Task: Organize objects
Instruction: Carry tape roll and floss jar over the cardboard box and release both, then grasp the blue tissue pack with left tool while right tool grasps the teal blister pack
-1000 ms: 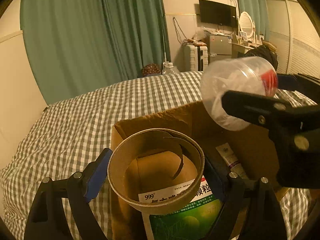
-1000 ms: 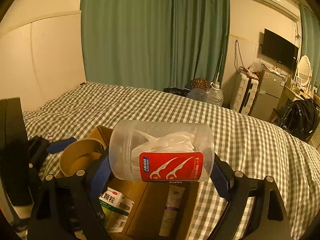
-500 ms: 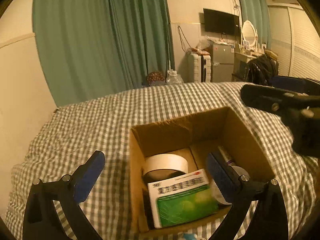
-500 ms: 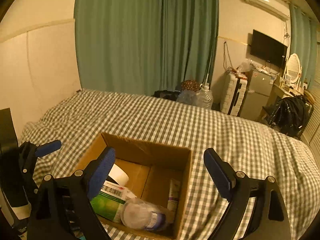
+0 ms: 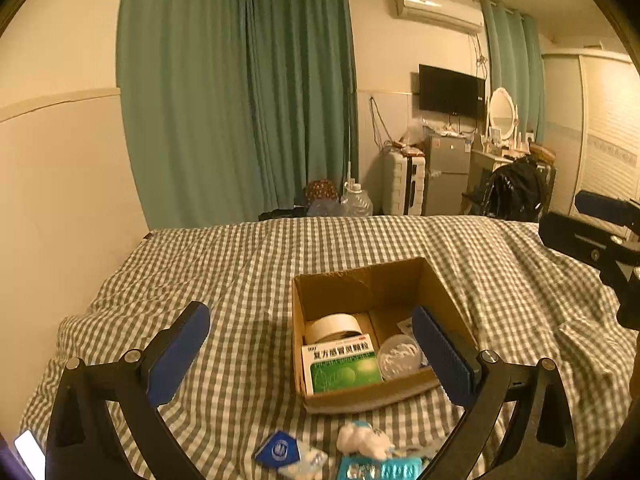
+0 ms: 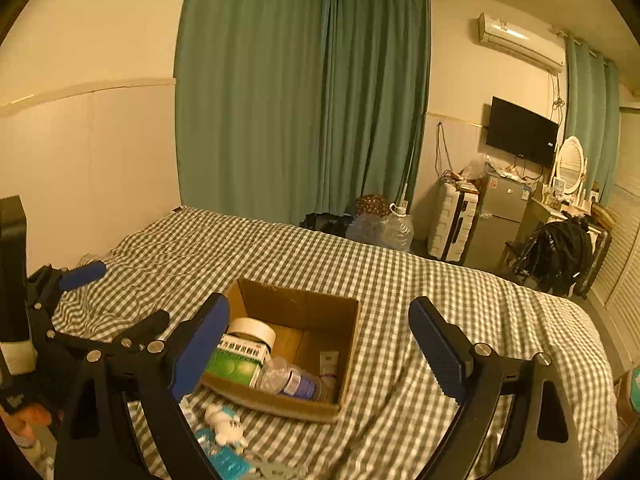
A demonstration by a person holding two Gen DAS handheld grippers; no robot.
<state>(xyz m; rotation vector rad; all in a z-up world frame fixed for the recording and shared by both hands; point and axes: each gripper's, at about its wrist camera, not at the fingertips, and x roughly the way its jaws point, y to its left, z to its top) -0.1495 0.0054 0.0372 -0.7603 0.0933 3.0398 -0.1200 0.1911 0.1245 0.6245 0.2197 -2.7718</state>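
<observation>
In the left wrist view, the right finger (image 5: 442, 356) of the left gripper (image 5: 310, 354) covers the near right corner of the cardboard box (image 5: 360, 282) and part of the clear jar (image 5: 398, 356) lying inside. Below the jaws, a blue packet (image 5: 278, 449), a white wad (image 5: 362, 440) and a teal blister sheet (image 5: 380, 470) run off the bottom edge, too blurred to identify. In the right wrist view, the left finger (image 6: 200, 344) of the right gripper (image 6: 320, 346) hides the box's near left corner and part of the green carton (image 6: 236, 364). The small tube (image 6: 329, 364) by the far wall carries print too small to read.
</observation>
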